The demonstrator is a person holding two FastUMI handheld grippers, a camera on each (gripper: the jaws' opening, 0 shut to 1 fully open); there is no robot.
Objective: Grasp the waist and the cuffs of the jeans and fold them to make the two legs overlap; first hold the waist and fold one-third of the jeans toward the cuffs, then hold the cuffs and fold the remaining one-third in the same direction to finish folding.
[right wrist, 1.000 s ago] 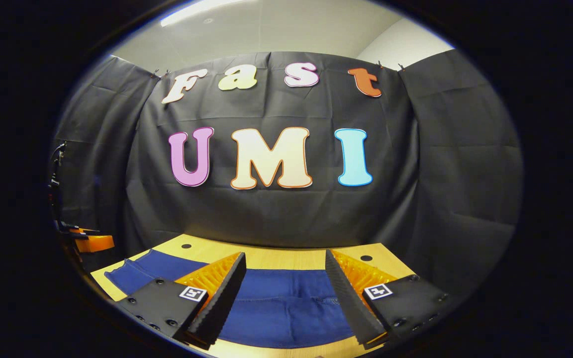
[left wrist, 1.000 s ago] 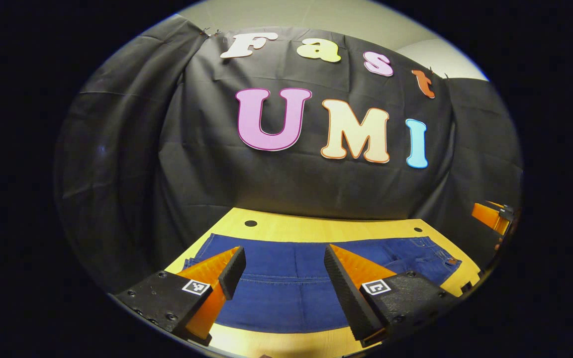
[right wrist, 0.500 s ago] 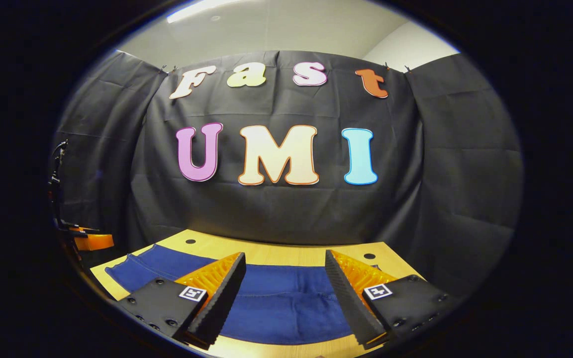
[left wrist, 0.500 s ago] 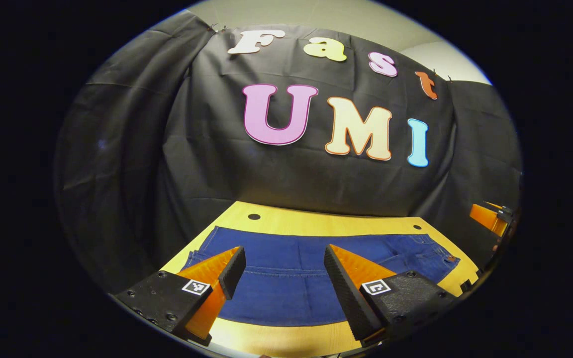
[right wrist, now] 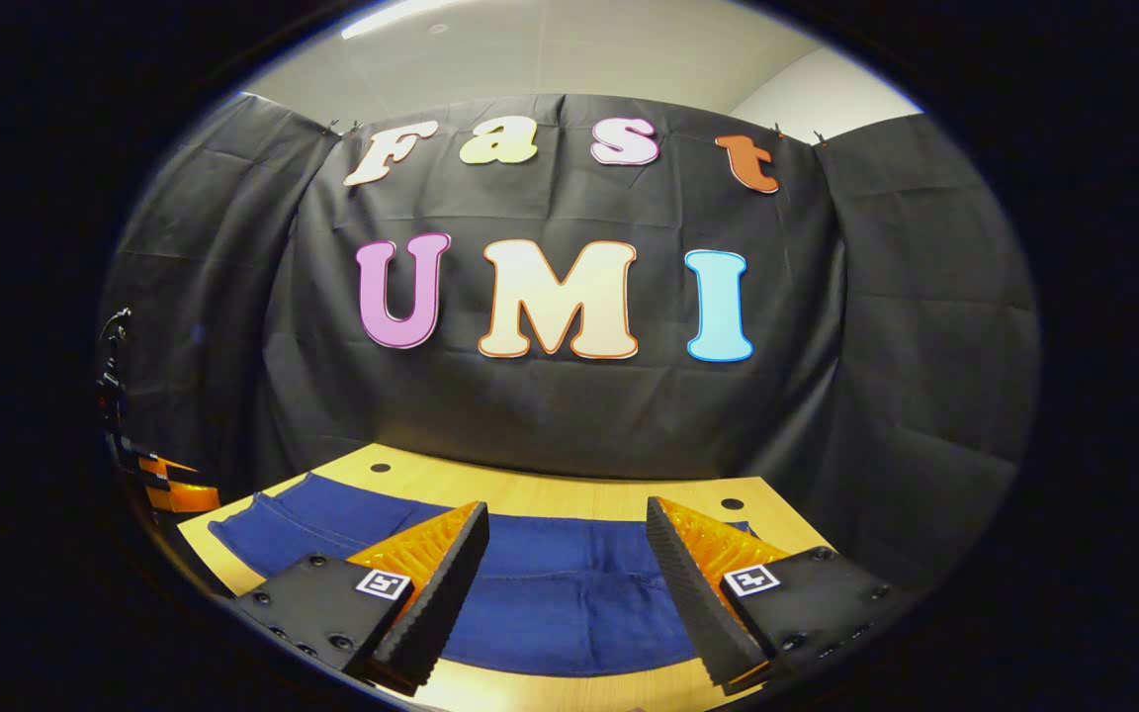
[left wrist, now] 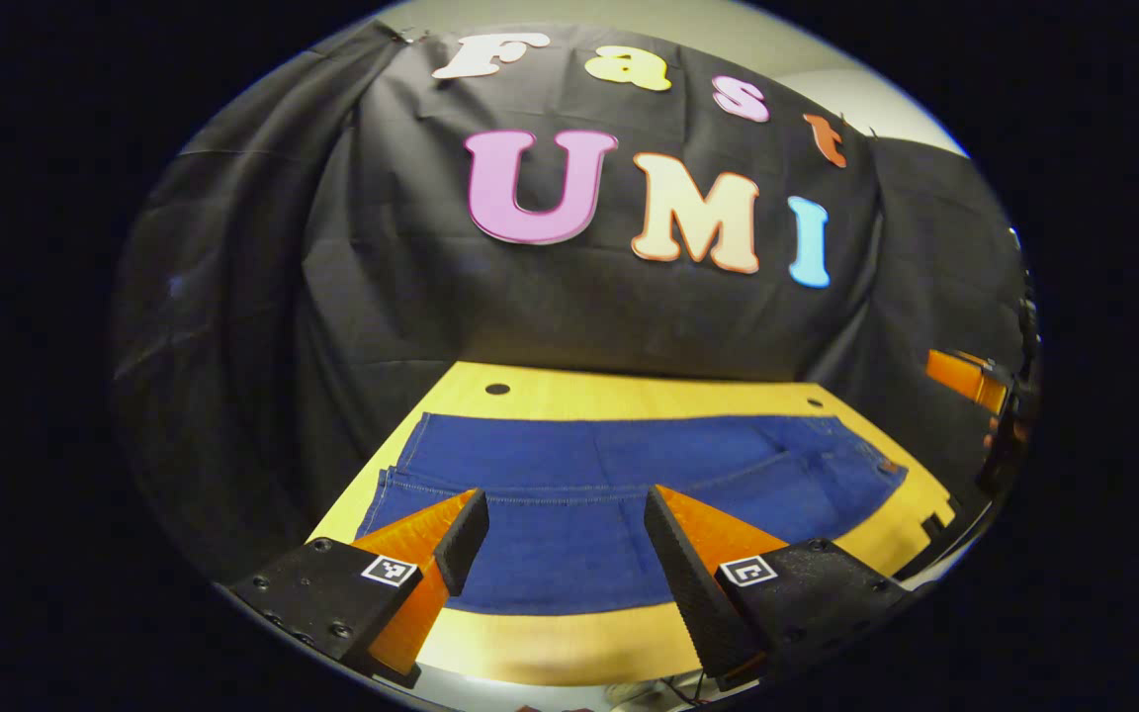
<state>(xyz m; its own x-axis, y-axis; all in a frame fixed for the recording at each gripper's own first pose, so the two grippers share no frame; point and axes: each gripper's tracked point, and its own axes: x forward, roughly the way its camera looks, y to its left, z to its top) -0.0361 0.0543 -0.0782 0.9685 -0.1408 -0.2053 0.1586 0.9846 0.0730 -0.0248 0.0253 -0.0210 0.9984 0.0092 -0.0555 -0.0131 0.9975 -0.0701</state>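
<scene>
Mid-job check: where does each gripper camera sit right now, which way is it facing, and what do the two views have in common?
Left gripper view: rides the left gripper, above the near table edge, facing the booth wall over the jeans; own open fingers at bottom, the right gripper far right.
Right gripper view: rides the right gripper, facing the same wall over the jeans; own open fingers at bottom, the left gripper far left.
Shared: jeans, wooden table, wall.

Place: recording booth | black cloth wall (right wrist: 569, 415) — wooden table (left wrist: 629, 396) — plain ceiling (right wrist: 550, 49)
</scene>
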